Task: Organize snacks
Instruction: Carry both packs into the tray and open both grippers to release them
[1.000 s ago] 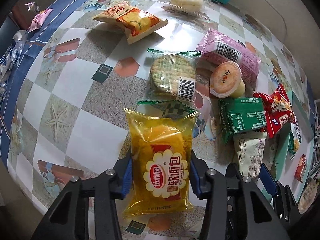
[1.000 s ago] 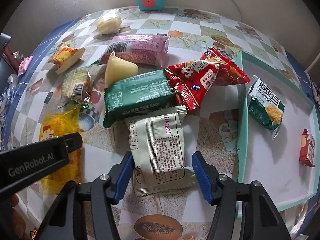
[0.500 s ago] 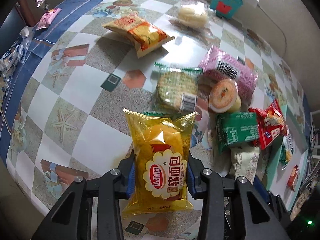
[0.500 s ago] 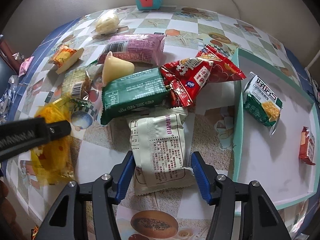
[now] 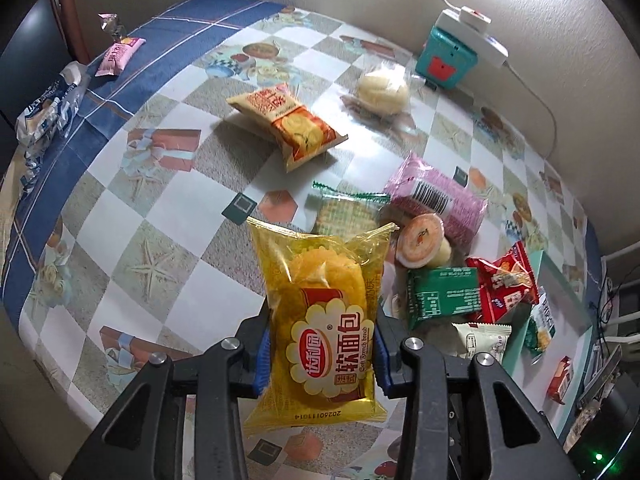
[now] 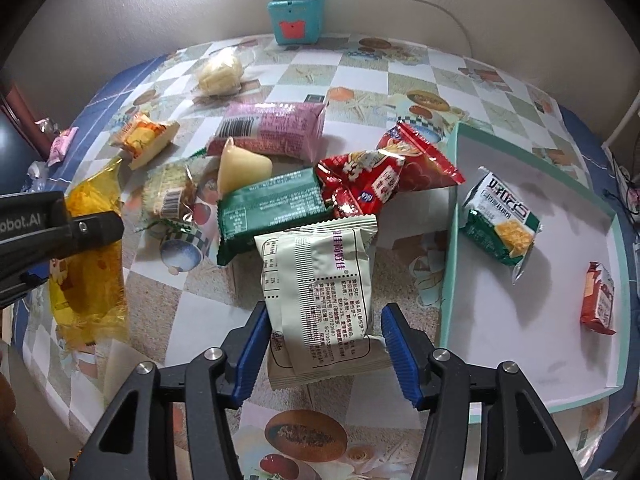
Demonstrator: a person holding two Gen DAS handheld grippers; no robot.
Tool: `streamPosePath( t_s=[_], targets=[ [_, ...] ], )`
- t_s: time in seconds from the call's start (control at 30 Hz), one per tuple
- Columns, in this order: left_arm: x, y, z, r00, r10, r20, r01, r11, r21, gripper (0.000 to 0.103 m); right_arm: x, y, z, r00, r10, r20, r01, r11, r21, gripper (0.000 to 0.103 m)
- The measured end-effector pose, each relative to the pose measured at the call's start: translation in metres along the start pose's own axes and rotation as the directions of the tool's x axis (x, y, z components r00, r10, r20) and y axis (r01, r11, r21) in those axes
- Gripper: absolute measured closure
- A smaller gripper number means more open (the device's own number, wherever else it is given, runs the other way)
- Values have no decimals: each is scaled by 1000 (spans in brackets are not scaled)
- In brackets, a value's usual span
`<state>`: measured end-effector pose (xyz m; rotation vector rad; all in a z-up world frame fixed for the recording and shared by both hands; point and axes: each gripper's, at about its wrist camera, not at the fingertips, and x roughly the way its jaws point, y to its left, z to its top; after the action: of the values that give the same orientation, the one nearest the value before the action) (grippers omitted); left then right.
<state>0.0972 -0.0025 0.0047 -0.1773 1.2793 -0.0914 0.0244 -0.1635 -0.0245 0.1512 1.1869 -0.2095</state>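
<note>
Left gripper (image 5: 322, 356) clenched on yellow bread pack (image 5: 324, 320), pack raised off table at 6 o'clock. Right gripper (image 6: 324, 344) spread, straddling white packet (image 6: 320, 280) lying flat (not yet pinched). Advice: centre fingers, close gently, lift clear. Teal tray (image 6: 450, 240) at 3 o'clock, likely destination; green packet (image 6: 274, 210) beyond at 12.

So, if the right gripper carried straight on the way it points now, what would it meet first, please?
The right gripper already straddles the white snack packet. Straight beyond that, the next thing is probably the green packet, whose edge the white one overlaps, though depth is uncertain.
</note>
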Motion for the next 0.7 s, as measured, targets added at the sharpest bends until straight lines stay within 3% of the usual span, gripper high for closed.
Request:
streamPosePath(
  t_s=[0.4, 0.7],
  targets=[
    [-11, -22, 1, 999, -10, 48, 8, 999, 36, 61, -36, -21, 7, 997, -9, 74, 4, 998, 67, 44],
    [-14, -76, -23, 999, -35, 42, 28, 987, 161, 61, -50, -87, 3, 993, -91, 71, 74, 974, 216, 44]
  ],
)
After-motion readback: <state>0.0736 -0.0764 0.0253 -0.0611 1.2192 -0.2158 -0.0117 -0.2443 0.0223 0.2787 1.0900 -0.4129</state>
